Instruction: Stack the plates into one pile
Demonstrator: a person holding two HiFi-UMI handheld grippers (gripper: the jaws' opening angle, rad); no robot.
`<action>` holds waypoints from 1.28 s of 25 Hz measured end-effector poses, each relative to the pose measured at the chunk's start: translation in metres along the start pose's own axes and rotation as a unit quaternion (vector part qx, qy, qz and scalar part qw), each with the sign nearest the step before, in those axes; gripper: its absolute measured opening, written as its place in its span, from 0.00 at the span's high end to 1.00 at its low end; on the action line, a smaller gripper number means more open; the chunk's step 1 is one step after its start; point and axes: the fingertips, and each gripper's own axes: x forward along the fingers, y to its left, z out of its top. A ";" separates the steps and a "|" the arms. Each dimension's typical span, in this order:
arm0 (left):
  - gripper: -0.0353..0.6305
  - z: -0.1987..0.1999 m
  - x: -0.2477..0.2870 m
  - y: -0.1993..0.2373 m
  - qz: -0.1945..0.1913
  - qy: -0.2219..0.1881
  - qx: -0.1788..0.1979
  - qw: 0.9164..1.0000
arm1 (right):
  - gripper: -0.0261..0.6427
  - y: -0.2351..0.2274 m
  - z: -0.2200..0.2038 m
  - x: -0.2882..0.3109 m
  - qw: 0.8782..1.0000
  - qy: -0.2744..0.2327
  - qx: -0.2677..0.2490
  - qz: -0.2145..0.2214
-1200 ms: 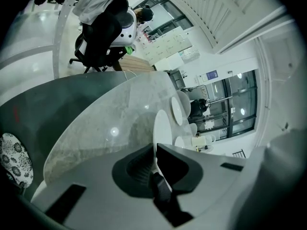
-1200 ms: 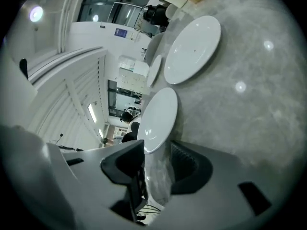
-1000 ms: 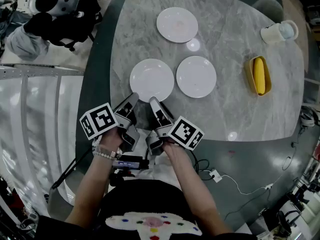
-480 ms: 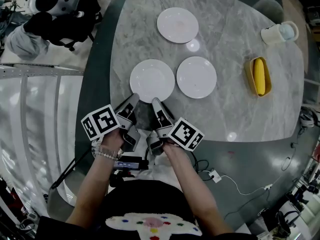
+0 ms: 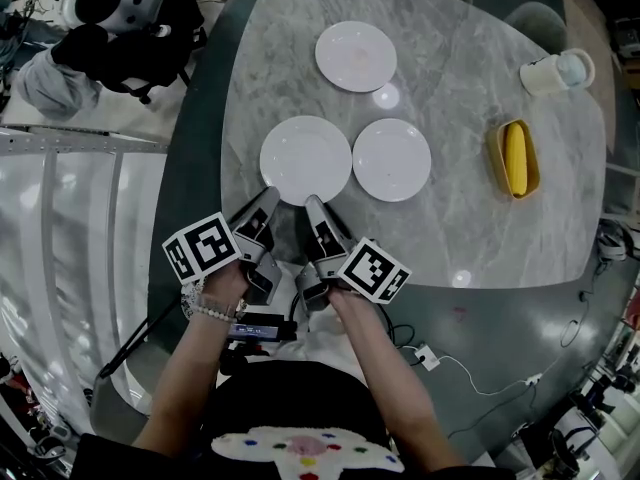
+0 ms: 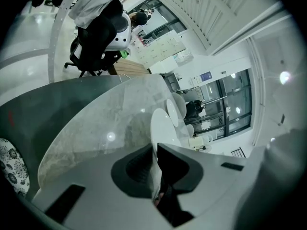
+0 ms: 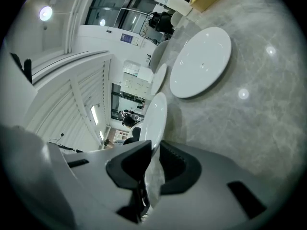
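Observation:
Three white plates lie on the marble table (image 5: 470, 218): a near one (image 5: 305, 160), one to its right (image 5: 391, 159) and a far one (image 5: 355, 56). Both grippers are at the near plate's front rim. My left gripper (image 5: 268, 196) is shut on that rim; in the left gripper view the plate (image 6: 162, 126) runs edge-on out from between the jaws of the left gripper (image 6: 155, 150). My right gripper (image 5: 310, 203) has just been closing its jaws, and the same plate's rim (image 7: 154, 116) sits pinched between them at the right gripper (image 7: 154, 150). The right-hand plate (image 7: 201, 61) lies flat beyond.
A yellow dish holding a yellow object (image 5: 512, 158) and a white cup (image 5: 555, 70) stand at the table's right side. A dark office chair with clothing (image 5: 120, 38) is off the table's left. Cables (image 5: 440, 353) trail on the floor near the front edge.
The right gripper's tip has edged slightly forward onto the near plate's rim. The left gripper and the three plates look the same.

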 end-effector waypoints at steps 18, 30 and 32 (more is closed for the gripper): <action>0.89 0.018 0.044 -0.046 -0.041 -0.022 -0.016 0.999 | 0.88 0.016 0.069 0.008 0.999 0.005 -0.042 0.010; 0.88 0.027 0.062 -0.058 -0.062 -0.042 -0.034 0.997 | 0.88 0.022 0.093 0.015 0.999 0.010 -0.053 0.010; 0.88 0.029 0.070 -0.062 -0.063 -0.043 -0.038 0.996 | 0.89 0.021 0.102 0.017 0.999 0.011 -0.052 0.008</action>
